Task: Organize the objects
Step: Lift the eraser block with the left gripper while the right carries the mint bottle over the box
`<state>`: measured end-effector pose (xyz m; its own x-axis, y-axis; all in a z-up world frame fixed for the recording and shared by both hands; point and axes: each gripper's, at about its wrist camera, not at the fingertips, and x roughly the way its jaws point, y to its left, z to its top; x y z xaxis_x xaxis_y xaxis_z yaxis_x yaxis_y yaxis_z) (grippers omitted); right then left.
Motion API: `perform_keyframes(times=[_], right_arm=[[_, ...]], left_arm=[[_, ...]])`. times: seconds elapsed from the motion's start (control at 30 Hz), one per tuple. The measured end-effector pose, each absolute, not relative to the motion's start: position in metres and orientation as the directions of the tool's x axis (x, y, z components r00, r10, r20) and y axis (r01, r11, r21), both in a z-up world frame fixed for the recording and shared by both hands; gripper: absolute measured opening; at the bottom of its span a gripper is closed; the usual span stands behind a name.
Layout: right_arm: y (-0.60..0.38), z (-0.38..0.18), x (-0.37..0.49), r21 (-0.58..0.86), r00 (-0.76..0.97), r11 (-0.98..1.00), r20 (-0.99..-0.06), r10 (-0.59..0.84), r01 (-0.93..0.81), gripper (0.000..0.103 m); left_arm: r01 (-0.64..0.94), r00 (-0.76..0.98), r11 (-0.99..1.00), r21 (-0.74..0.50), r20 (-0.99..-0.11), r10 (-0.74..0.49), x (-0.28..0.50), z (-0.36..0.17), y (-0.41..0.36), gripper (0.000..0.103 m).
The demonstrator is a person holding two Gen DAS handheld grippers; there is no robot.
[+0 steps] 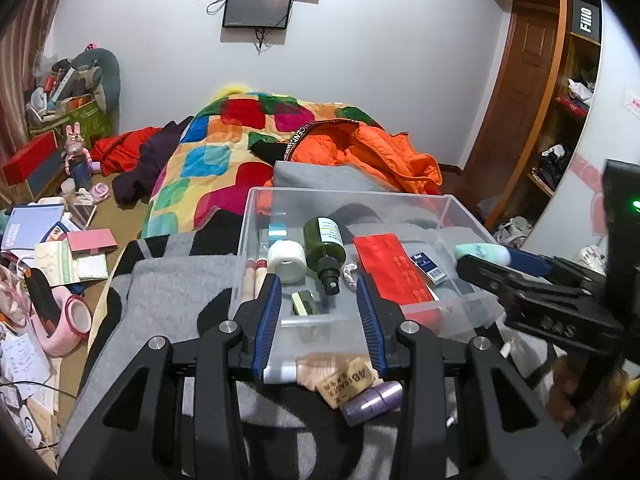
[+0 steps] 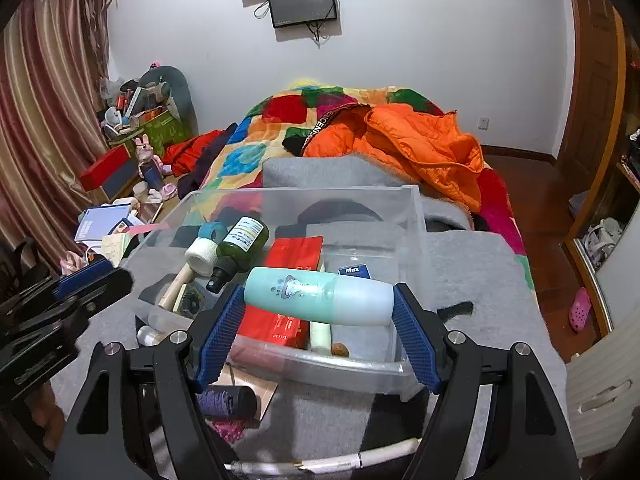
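Right wrist view shows the clear plastic bin [image 2: 412, 216] resting on a grey blanket [image 2: 480, 280] over the bed, and the right claw [image 2: 320, 312] grasping a pale mint bottle [image 2: 320, 298] end to end, lying sideways and held above the bin's near part; the bottle spans almost the whole gap between the pads, so a slight slackening could let it roll off and drop onto the red packet [image 2: 296, 256] or bounce over the low front wall; a smooth rounded bottle gripped at its ends may also pivot if tilted. Because the bin sits on soft bedding, I judge that a hard set-down could tip or shift it. Its contents are crowded: a green spray bottle [image 2: 240, 248] leans against a white tape roll [image 2: 202, 258], and a careless release could knock either.

Left wrist view shows the left claw [image 1: 318, 312] partly parted and holding nothing, hovering at the bin's near edge over a small dark object I cannot identify [image 1: 304, 302]; the two claws are near each other and could collide. A purple cylinder [image 1: 372, 400] and a tan label [image 1: 348, 380] lie outside the bin, half hidden by the claw frame; the bin's far corner contents are blurred through the plastic.
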<state>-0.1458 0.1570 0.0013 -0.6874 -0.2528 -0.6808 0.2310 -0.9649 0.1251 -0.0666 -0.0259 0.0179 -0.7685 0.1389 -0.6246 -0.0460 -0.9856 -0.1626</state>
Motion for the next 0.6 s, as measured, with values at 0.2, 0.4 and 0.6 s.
perform_keyframes(times=[0.2, 0.4, 0.6], right_arm=[[0.151, -0.005, -0.155, 0.132, -0.657, -0.959, -0.704, -0.270, 0.252, 0.071], [0.144, -0.012, -0.159, 0.117, -0.633, -0.956, -0.727, -0.267, 0.269, 0.071], [0.143, -0.014, -0.160, 0.121, -0.625, -0.955, -0.733, -0.270, 0.270, 0.071]], left_arm=[[-0.055, -0.734, -0.985, -0.161, -0.662, 0.149, -0.055, 0.003, -0.022, 0.040], [-0.043, -0.644, -0.978, -0.206, -0.742, 0.185, -0.059, -0.033, -0.018, 0.044], [-0.040, -0.618, -0.974, -0.223, -0.760, 0.200, -0.060, -0.043, -0.010, 0.057]])
